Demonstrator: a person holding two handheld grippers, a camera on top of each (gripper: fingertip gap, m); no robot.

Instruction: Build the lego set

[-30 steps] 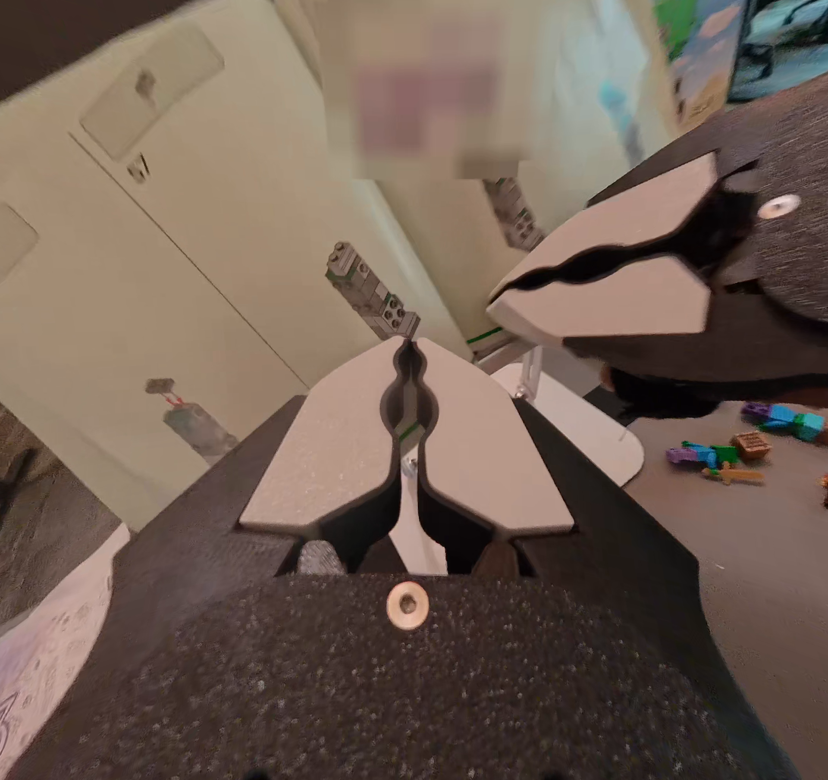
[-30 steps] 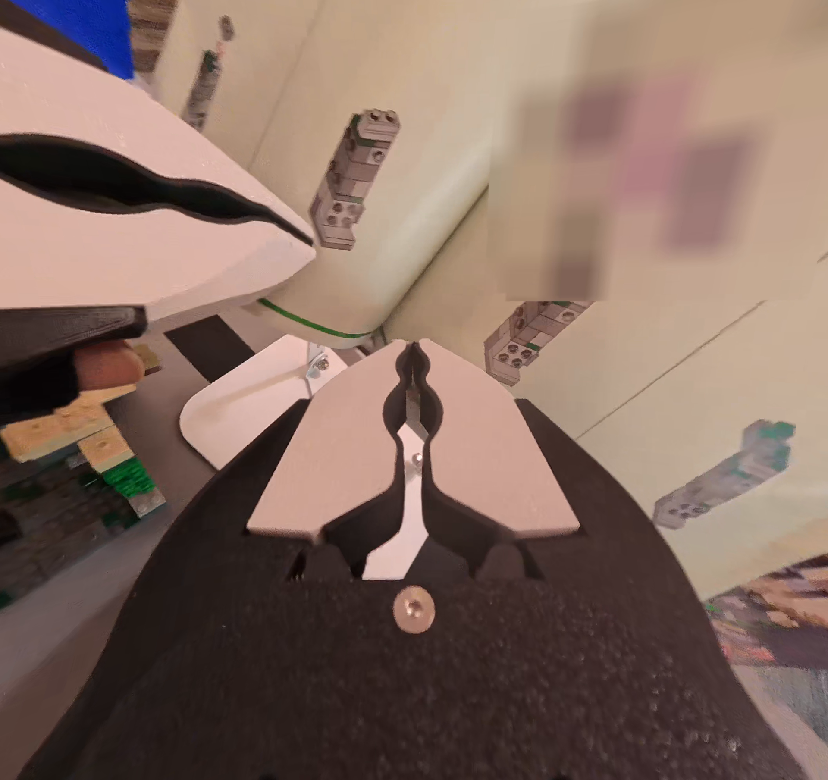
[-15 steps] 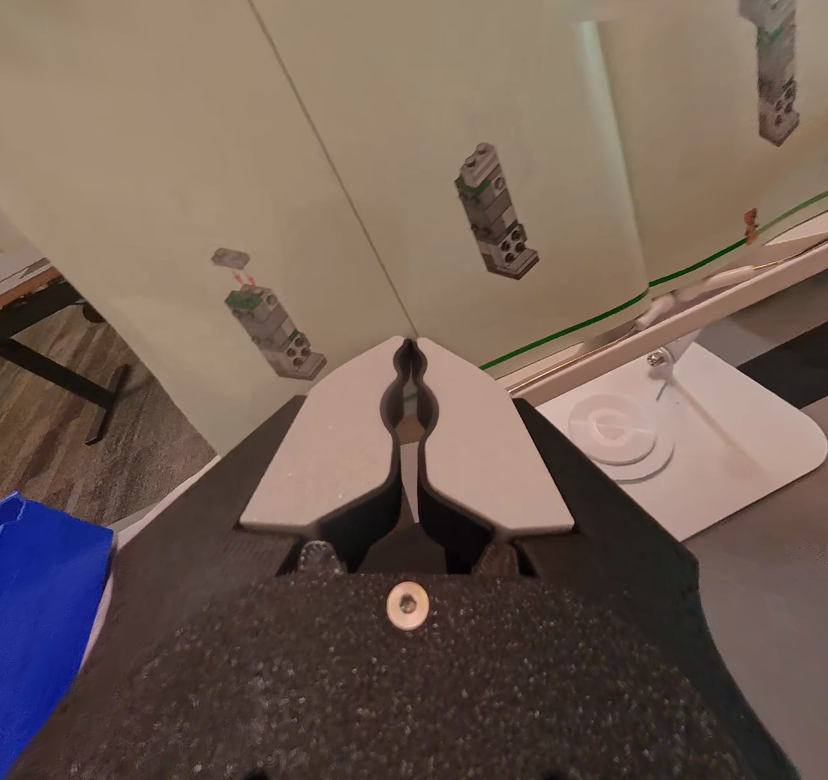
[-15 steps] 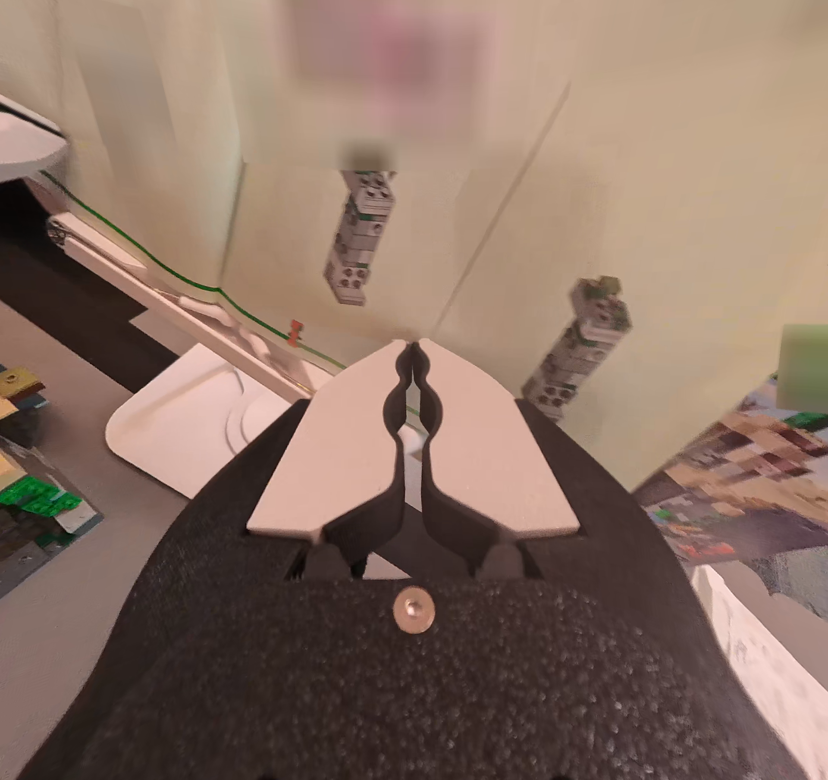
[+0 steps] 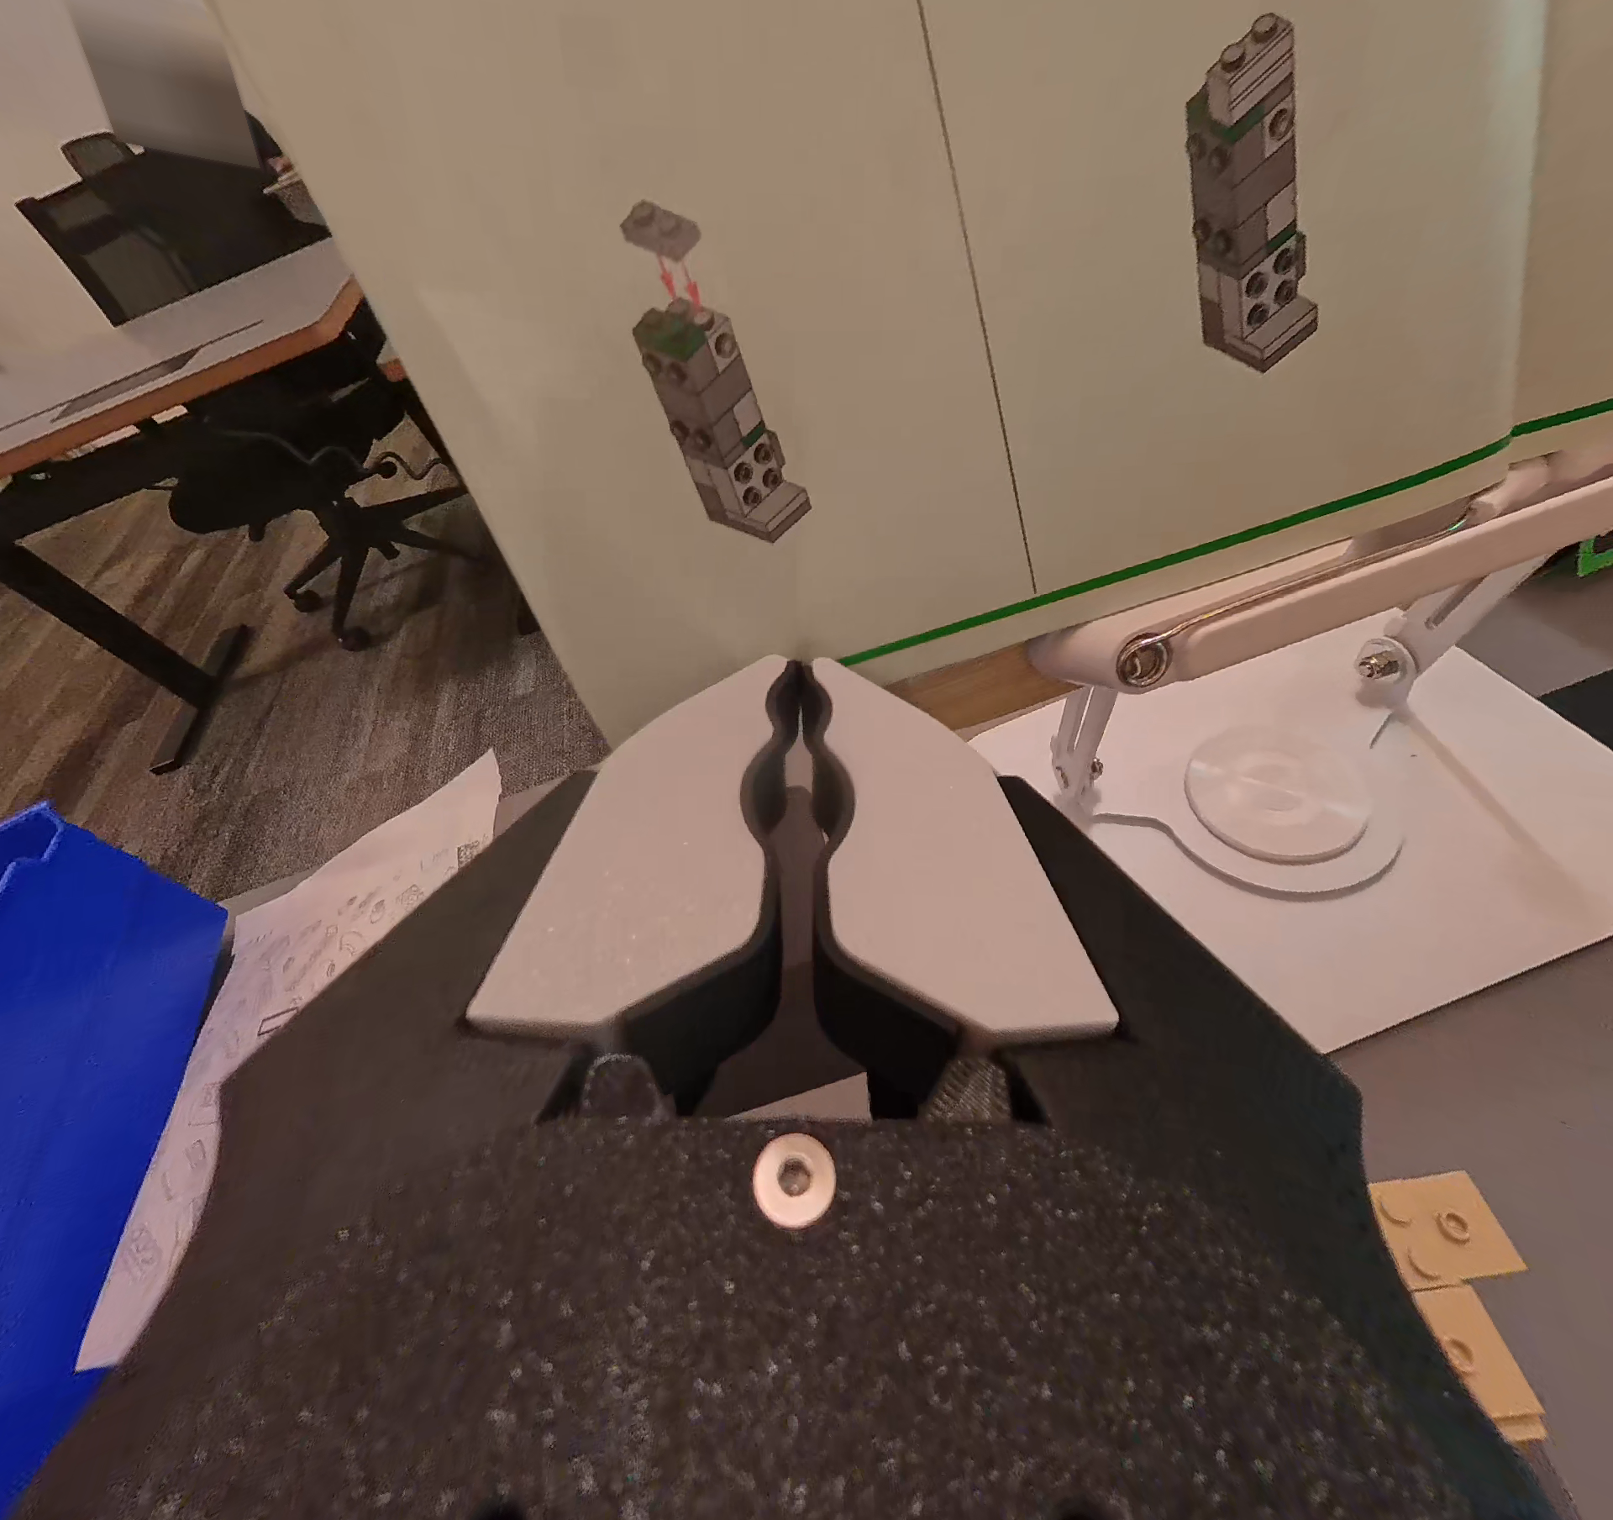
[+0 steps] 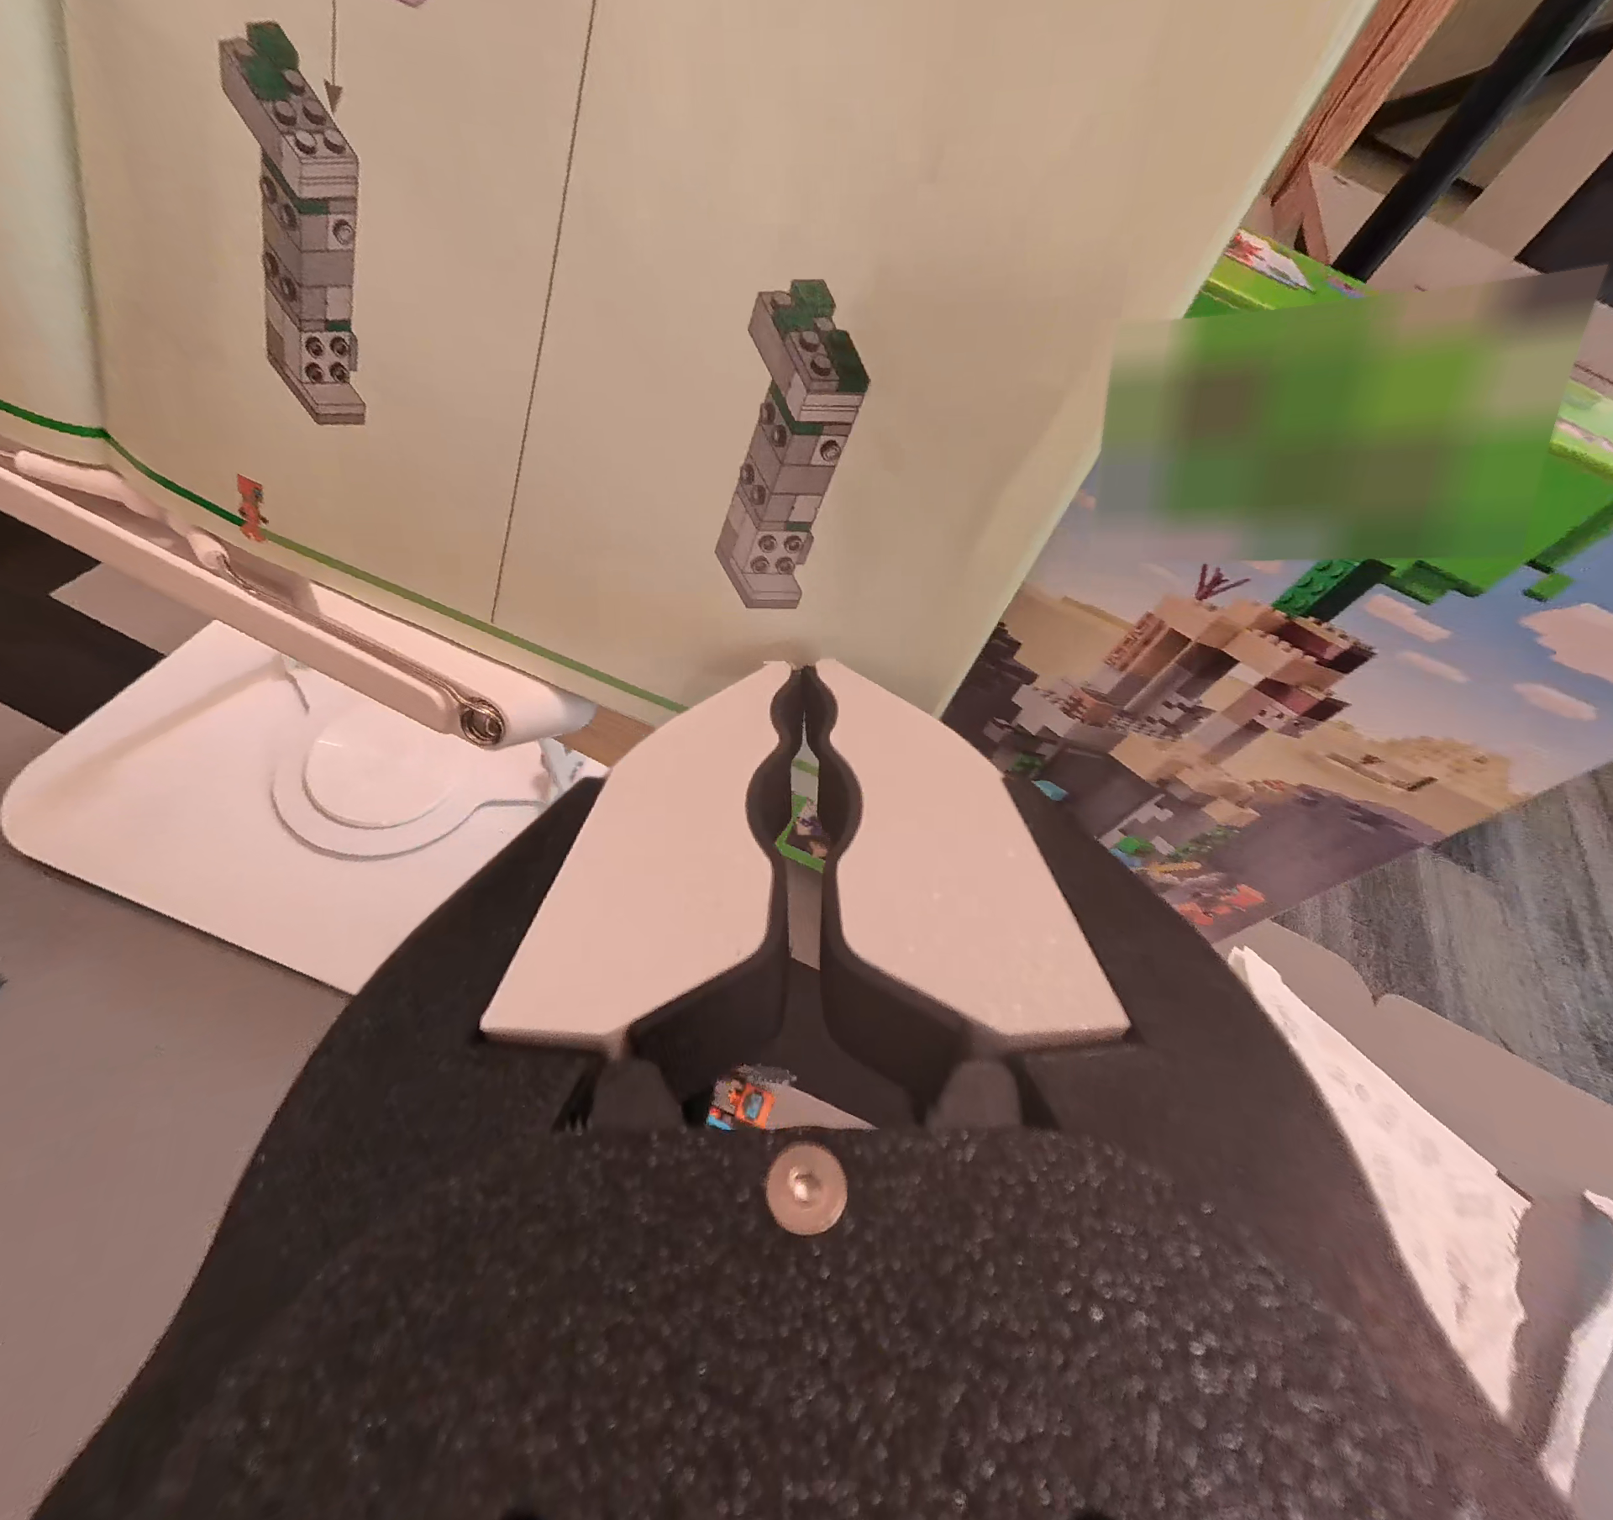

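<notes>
The pale green instruction booklet (image 5: 1091,256) stands open on a white stand (image 5: 1309,911), its pages showing drawings of a grey brick column. My left gripper (image 5: 799,668) is shut with its tips pinching the lower left edge of a booklet page. In the right wrist view my right gripper (image 6: 799,668) is shut, tips pinching the bottom edge of the booklet (image 6: 698,169) near its lower right corner. Tan Lego plates (image 5: 1440,1251) lie on the grey table at the right. Neither gripper shows in the other's view.
A blue bin (image 5: 87,1042) and a printed paper sheet (image 5: 305,954) lie at the left. The Lego box (image 6: 1222,736) leans right of the booklet, with crumpled white paper (image 6: 1440,1216) beside it. The stand's base (image 6: 175,780) sits left. A desk and chair (image 5: 288,465) stand beyond. Left tips to right tips: about 30 cm.
Both grippers have moved apart from the booklet's middle, left one to the left edge, right one to the right edge. The curved pages now stand flat and spread. Both stayed shut.
</notes>
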